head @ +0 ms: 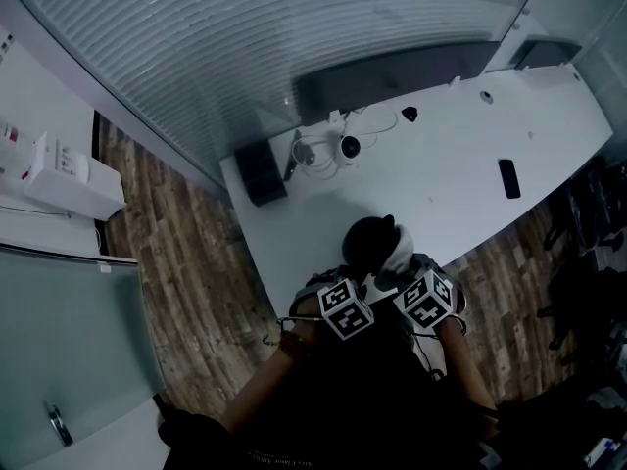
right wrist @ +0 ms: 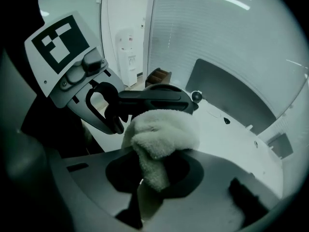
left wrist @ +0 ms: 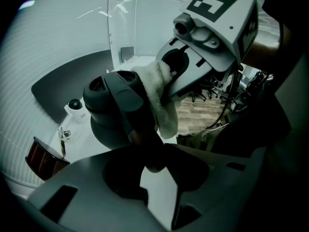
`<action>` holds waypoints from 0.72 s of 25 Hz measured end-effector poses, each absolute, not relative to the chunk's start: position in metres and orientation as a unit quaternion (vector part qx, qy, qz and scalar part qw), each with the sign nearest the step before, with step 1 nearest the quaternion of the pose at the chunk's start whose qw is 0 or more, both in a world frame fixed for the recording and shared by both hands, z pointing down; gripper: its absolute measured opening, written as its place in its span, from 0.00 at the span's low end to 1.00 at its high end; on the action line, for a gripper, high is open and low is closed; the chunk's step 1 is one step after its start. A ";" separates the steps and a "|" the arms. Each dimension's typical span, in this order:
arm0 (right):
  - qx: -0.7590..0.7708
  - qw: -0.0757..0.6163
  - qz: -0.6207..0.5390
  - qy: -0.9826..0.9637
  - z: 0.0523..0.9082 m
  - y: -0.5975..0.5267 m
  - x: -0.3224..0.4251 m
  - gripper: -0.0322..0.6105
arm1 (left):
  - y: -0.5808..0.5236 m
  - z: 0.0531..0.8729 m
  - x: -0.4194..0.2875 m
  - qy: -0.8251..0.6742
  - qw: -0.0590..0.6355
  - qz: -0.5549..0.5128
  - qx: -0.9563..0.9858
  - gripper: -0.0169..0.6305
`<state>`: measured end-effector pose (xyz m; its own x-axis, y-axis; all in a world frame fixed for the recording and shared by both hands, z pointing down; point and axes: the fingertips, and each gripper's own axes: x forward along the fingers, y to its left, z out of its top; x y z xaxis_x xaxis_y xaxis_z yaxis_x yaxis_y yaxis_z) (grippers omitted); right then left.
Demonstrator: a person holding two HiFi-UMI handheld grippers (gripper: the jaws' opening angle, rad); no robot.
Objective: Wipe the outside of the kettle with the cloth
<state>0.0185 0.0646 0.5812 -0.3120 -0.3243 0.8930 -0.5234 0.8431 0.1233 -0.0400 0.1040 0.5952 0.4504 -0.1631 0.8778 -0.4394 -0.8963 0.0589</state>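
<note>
Clamping down on the kettle handle [left wrist: 143, 135], the left hand-held gripper [left wrist: 153, 170] has its jaws drawn in tight on the dark grip and nothing else between them. The right hand-held gripper [right wrist: 147, 187] is closed just as firmly on a tail of the cloth [right wrist: 161, 132]. The fluffy white bulk of it bunches out ahead of the jaws and presses against the top of the kettle [left wrist: 113, 103], right beside the handle.

From where I stand, the 2 tools sit close together in front of the person, almost touching. The kettle is held between them over the near edge of the white surface [head: 441, 174]. I cannot tell whether its base rests on that surface or hangs just above it.

By my reckoning the wiping is under way rather than finished. Both grasps are made and the cloth is in contact, but only with the upper shoulder by the handle. The rounded lower body and the side facing away from the cloth show no cloth on them, so I would guess they are left to do. The dark shell shows no marks or sheen that would tell me which parts are already clean.

Further off on the surface are a small round white camera [head: 349, 148] with its cable and a flat black handset [head: 509, 178], both well apart from the work.
</note>
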 end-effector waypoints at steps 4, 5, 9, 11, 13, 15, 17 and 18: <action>0.257 0.531 0.115 -0.799 0.590 0.068 0.021 0.16 | 0.104 0.596 -0.039 -0.175 0.138 0.496 0.839 0.22; 0.254 0.536 0.119 -0.796 0.594 0.069 0.022 0.16 | 0.104 0.597 -0.039 -0.174 0.137 0.498 0.838 0.22; 0.221 0.580 0.119 -0.775 0.628 0.080 0.024 0.16 | 0.104 0.600 -0.039 -0.169 0.132 0.508 0.834 0.22; 0.212 0.588 0.125 -0.771 0.648 0.083 0.025 0.16 | 0.103 0.600 -0.038 -0.169 0.132 0.507 0.835 0.22; 0.208 0.593 0.136 -0.766 0.668 0.083 0.026 0.16 | 0.104 0.600 -0.037 -0.168 0.134 0.506 0.835 0.22; 0.201 0.600 0.150 -0.760 0.688 0.085 0.026 0.16 | 0.105 0.601 -0.037 -0.168 0.136 0.504 0.836 0.22; 0.192 0.607 0.157 -0.755 0.709 0.089 0.025 0.16 | 0.105 0.600 -0.036 -0.167 0.136 0.503 0.837 0.22; 0.188 0.610 0.157 -0.753 0.719 0.091 0.023 0.16 | 0.105 0.600 -0.036 -0.167 0.135 0.503 0.837 0.22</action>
<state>0.0234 0.0907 0.7194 -0.1842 -0.0919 0.9786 -0.4747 0.8801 -0.0067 -0.0359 0.1046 0.5999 0.4392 -0.1439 0.8868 -0.4151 -0.9079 0.0583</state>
